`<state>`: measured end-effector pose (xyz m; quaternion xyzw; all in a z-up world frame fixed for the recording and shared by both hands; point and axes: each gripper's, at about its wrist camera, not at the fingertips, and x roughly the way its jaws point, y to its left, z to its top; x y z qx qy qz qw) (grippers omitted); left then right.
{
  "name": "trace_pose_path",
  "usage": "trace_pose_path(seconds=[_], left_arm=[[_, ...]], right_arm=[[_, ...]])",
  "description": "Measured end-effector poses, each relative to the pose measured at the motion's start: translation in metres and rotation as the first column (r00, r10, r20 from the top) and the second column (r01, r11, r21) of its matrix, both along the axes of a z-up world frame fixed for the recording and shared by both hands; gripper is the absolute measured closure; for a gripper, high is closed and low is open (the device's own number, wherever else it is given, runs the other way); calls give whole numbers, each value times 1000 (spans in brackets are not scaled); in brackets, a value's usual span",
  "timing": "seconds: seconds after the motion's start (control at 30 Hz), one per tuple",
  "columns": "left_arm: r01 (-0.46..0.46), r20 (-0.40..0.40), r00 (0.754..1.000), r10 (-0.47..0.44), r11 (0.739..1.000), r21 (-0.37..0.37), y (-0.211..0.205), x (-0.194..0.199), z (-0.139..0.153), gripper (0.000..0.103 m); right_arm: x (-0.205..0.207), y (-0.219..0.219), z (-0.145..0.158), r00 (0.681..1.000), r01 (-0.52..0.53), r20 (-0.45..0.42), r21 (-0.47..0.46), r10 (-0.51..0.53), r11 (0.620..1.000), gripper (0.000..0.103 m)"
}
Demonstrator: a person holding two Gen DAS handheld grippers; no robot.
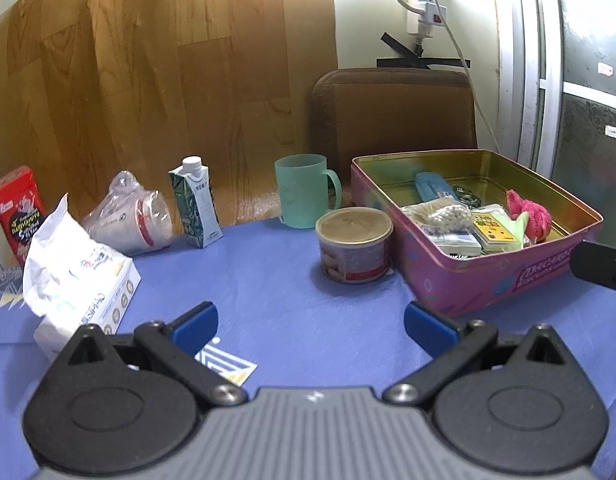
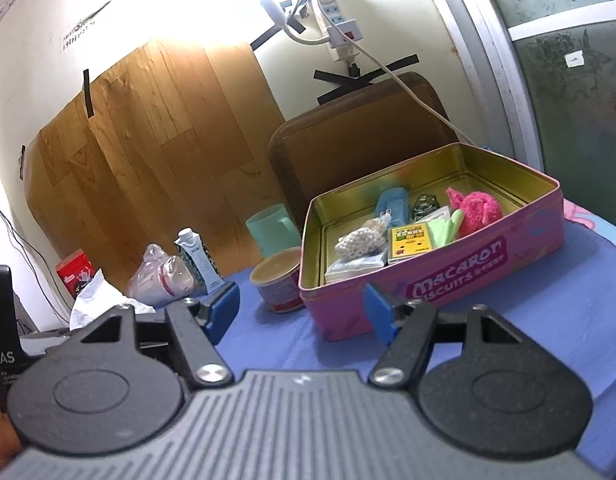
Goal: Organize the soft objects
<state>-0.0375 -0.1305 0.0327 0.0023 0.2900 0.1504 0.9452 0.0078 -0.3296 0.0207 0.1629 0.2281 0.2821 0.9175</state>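
Blue-padded left claw (image 1: 310,326) gapes wide over the blue-clothed counter (image 1: 275,280), holding nothing; the right claw (image 2: 301,308) is likewise spread and empty. At ten o'clock of the left claw lies one white tissue pack (image 1: 81,276). At one o'clock stands one round tin can (image 1: 354,244), touching the open pink rectangular biscuit tin (image 1: 480,276). Inside: one fluffy pink soft toy (image 2: 474,210), a yellow card box (image 2: 410,242), a bag of white beads (image 2: 360,242). Farther back stand one green plastic mug (image 1: 303,190) and one milk carton (image 1: 195,204).

The red box (image 1: 17,208) is partly hidden behind the tissue pack (image 1: 77,276).
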Motion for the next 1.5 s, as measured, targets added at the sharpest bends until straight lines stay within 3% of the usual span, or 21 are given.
trace_pose_path(seconds=[0.47,1.5], left_arm=[[7,-39,999,-6,1000,23,-2,-1,-5,0],[14,-108,994,-18,999,-41,17,5,-25,0]], right_arm=[[6,-2,-1,1000,-5,-9,-2,5,1000,31],[3,8,-8,998,40,-46,-18,-41,999,28]])
